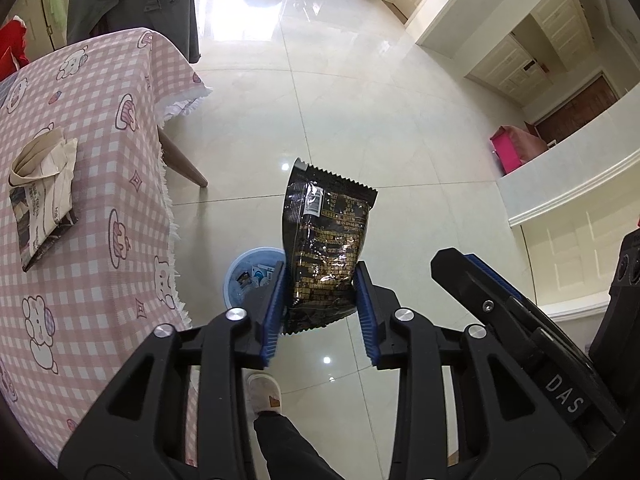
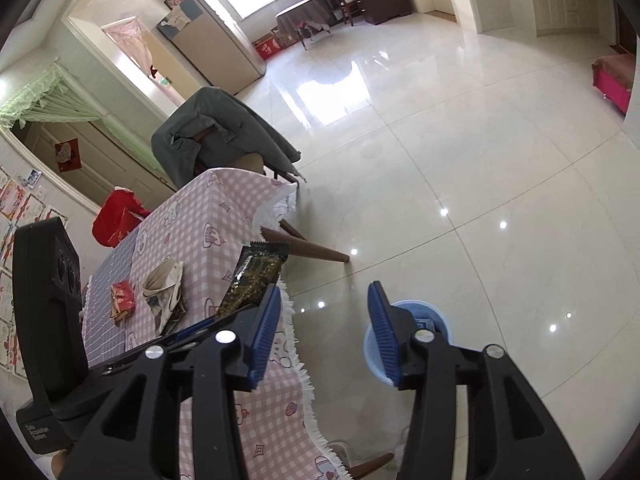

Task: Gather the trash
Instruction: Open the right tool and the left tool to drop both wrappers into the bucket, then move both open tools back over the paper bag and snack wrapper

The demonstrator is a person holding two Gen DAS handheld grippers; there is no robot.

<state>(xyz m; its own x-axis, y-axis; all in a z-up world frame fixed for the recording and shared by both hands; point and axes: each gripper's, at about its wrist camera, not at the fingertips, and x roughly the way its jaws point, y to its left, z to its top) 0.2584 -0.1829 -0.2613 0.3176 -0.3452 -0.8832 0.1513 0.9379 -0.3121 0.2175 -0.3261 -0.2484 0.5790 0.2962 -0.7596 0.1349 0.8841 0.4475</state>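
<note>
Snack wrapper point(image 1: 324, 248), black foil, stands upright between the pads of the left gripper point(image 1: 322, 308), clamped at its lower half, above the floor and just off the table edge point(image 1: 160, 184). Right gripper point(image 2: 324, 332) gapes, holding nothing. Blue bin point(image 1: 250, 276) sits below and leftward, apparently already holding litter. Recommendation: centre the wrapper over the bin mouth before release, since light foil may drift.

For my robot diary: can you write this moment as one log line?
left gripper: shut on snack bag | right gripper: open, empty | bin: on floor by table | step: bag not yet binned
</note>
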